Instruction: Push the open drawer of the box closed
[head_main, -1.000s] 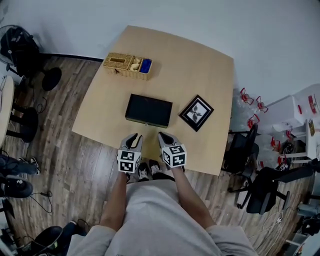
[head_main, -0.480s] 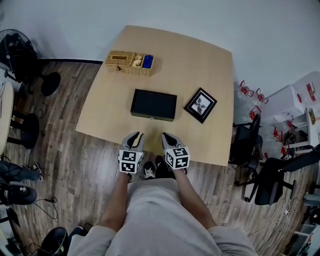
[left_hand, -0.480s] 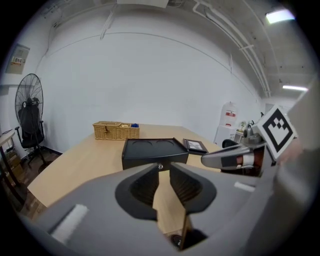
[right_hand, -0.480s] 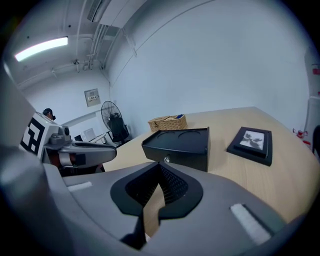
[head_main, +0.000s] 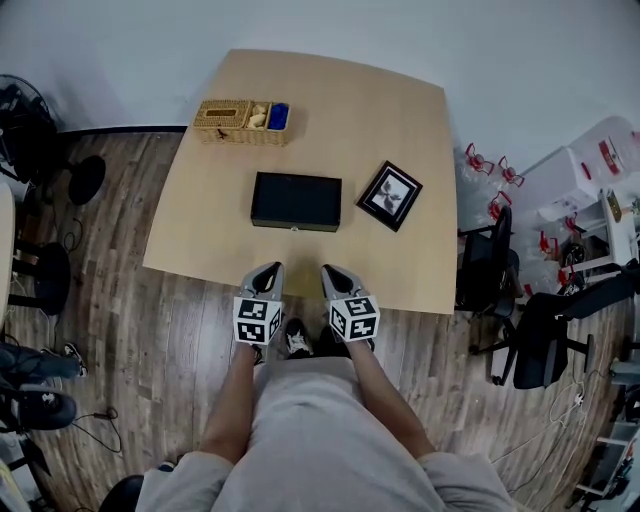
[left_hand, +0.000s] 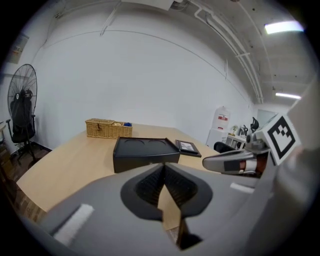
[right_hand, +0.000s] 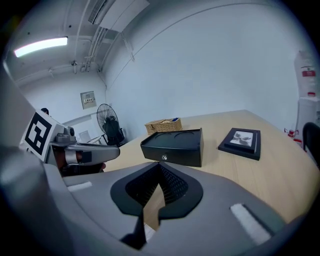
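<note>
Matte black rectangular box (head_main: 296, 200) mid-table, small silver knob (right_hand: 164, 157) on front facing person. Drawer looks near flush, gap hard to judge. Left gripper (head_main: 271, 270) and right gripper (head_main: 329, 271): jaws pressed together, empty, well short of box. Likely best: push squarely beside knob, since box may slide on smooth pale wooden table (head_main: 350, 110). Woven wicker basket (head_main: 242, 122) beyond, black-framed picture (head_main: 390, 196) beside.

Left gripper (head_main: 271, 270), right gripper (head_main: 331, 271): jaws together.
</note>
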